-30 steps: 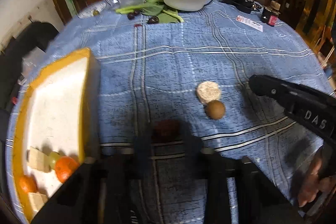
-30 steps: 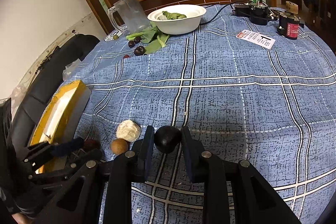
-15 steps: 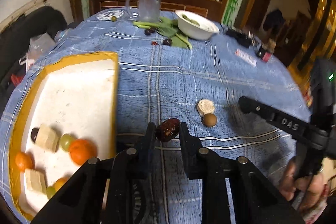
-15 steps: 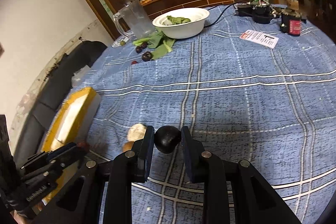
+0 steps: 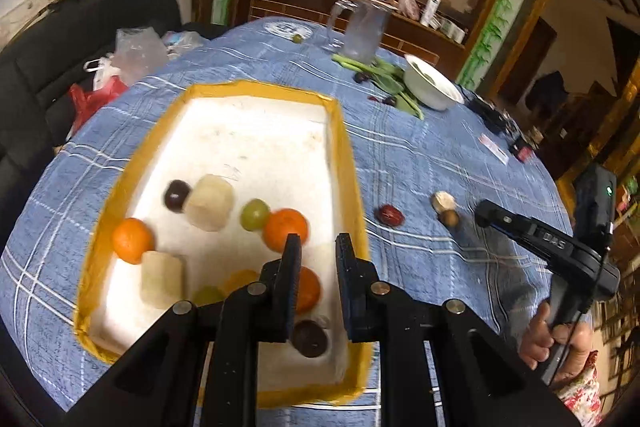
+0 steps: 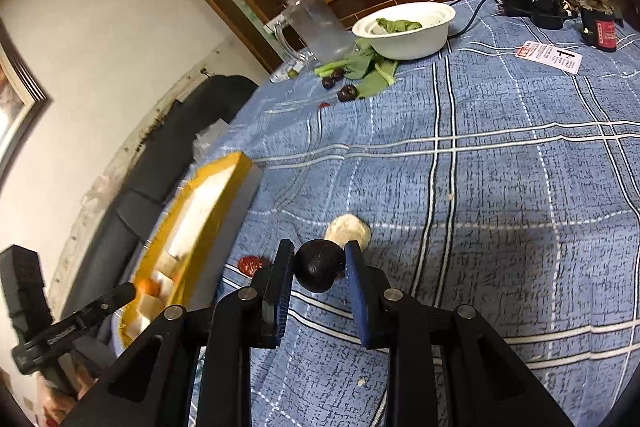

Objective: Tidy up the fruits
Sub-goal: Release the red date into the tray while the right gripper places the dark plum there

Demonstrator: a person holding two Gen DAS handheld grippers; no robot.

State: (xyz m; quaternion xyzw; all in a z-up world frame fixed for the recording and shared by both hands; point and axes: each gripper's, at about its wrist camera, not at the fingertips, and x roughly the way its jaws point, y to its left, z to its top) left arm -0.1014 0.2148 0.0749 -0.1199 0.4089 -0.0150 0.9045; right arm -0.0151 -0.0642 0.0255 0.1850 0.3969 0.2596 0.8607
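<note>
Fruits mostly sit in the yellow-rimmed foam tray on the blue plaid tablecloth. Inside, from the left wrist view: two oranges, a third orange partly behind the fingers, a green grape, two dark plums, two pale cut chunks, plus a couple more small pieces at the near end, blurred.

Left gripper hangs over the tray's right edge, jaws at their narrowest with nothing between them. A red date lies on the cloth just right of the tray, apart from it. Further right: a pale round slice touching a small brown fruit.

Right gripper has its pads pressed on a dark round fruit, gripped at the fingertips above the cloth. The pale slice sits just behind it; the red date shows to its left, near the tray wall.

Far side of the table: white bowl with greens in it, glass mug, leafy greens with dark plums beside them, a printed card, black gear with a cable. A hand holds the right tool's handle at the frame's lower right.
</note>
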